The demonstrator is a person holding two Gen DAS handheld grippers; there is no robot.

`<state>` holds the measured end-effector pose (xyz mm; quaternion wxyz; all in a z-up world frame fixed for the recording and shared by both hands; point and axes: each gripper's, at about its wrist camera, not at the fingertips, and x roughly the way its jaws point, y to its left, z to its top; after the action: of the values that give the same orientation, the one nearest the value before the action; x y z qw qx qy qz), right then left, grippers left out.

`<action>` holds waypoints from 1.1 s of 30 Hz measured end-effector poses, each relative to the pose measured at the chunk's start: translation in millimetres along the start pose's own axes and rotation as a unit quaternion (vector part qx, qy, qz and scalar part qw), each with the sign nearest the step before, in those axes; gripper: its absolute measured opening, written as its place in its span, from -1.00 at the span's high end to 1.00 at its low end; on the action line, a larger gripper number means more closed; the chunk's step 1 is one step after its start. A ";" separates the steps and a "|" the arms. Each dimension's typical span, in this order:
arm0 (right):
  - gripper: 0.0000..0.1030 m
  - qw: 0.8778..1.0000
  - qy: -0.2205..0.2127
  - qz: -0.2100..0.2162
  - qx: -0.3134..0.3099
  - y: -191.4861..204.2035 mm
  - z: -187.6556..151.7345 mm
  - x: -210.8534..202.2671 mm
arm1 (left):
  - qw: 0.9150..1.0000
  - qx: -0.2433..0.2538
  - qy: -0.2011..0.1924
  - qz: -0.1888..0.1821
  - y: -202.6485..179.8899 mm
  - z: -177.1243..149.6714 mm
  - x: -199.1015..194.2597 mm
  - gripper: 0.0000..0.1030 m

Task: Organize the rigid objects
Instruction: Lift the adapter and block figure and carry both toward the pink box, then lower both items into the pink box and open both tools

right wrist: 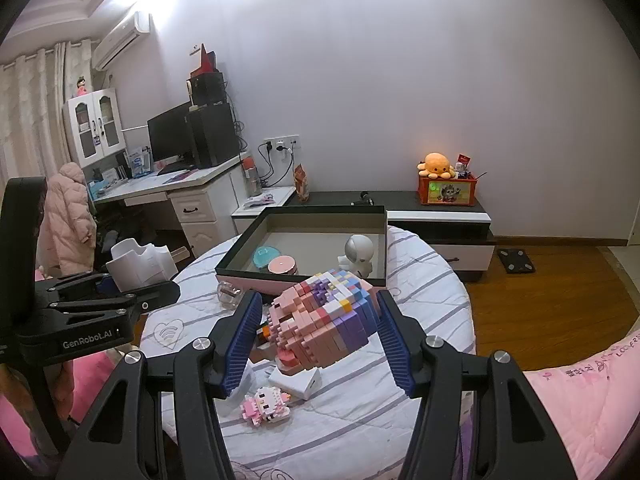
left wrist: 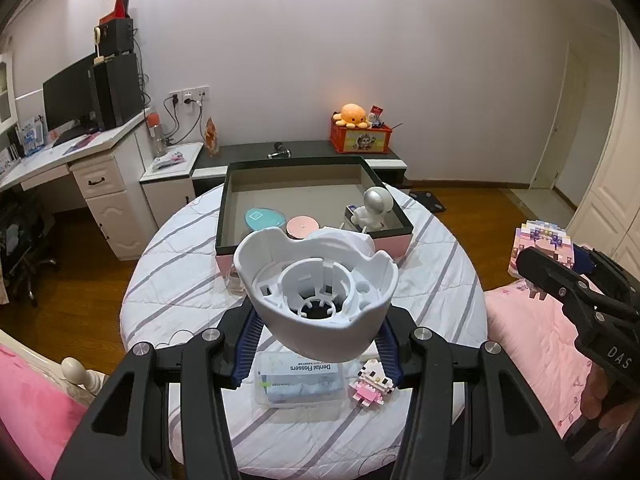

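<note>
My left gripper (left wrist: 318, 330) is shut on a hollow white plastic shell (left wrist: 316, 280), held tilted above the round table with its ribbed inside facing the camera. In the right wrist view my right gripper (right wrist: 320, 336) is shut on a pastel block model (right wrist: 328, 316) in pink, purple and white, lifted off the table. Behind both stands an open box with a black rim (left wrist: 224, 196) and pink sides. It holds a teal disc (left wrist: 260, 218), a round pink tin (left wrist: 303, 226) and a white astronaut figure (left wrist: 374, 208).
On the striped tablecloth (left wrist: 180, 280) lie a clear box of dental flossers (left wrist: 300, 384), a small pink block figure (right wrist: 264, 402), a small white box (right wrist: 298, 384) and a clear glass jar (right wrist: 228, 292). A pink bed (right wrist: 580, 400) borders the table; a desk and low cabinet line the wall.
</note>
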<state>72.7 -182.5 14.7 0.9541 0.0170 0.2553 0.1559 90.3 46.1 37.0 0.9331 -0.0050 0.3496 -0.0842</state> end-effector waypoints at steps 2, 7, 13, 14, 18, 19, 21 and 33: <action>-0.15 1.000 0.000 0.000 0.000 -0.4 -0.3 0.5 | 1.000 0.001 0.002 0.000 -0.2 1.1 2.4 0.01; -0.15 1.000 0.008 -0.002 0.006 -0.5 1.1 7.5 | 1.000 -0.002 0.009 -0.002 1.2 5.7 12.8 0.01; -0.15 1.000 0.014 -0.003 0.008 -4.9 13.1 25.9 | 1.000 -0.005 0.021 -0.004 6.5 22.4 37.7 0.01; -0.15 1.000 0.015 -0.003 0.008 -5.9 16.2 30.3 | 1.000 -0.005 0.023 -0.003 8.2 28.2 44.2 0.01; -0.15 1.000 0.017 -0.002 0.013 -11.6 31.2 53.3 | 0.999 -0.003 0.033 -0.003 14.1 49.7 66.1 0.01; -0.15 1.000 0.018 -0.001 0.013 -12.7 33.8 58.1 | 0.999 -0.001 0.037 -0.001 16.1 58.2 74.5 0.01; -0.15 1.000 0.019 0.000 0.015 -15.8 41.0 71.3 | 0.999 0.001 0.042 0.003 19.7 69.9 87.7 0.01; -0.15 0.995 0.097 0.019 0.021 -39.1 76.1 191.1 | 0.993 0.009 0.116 0.004 40.6 125.6 193.5 0.01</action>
<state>278.3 -157.6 -15.6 0.9212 0.0265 0.3494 0.1693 322.0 48.8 3.0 0.8865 0.0147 0.4550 -0.0833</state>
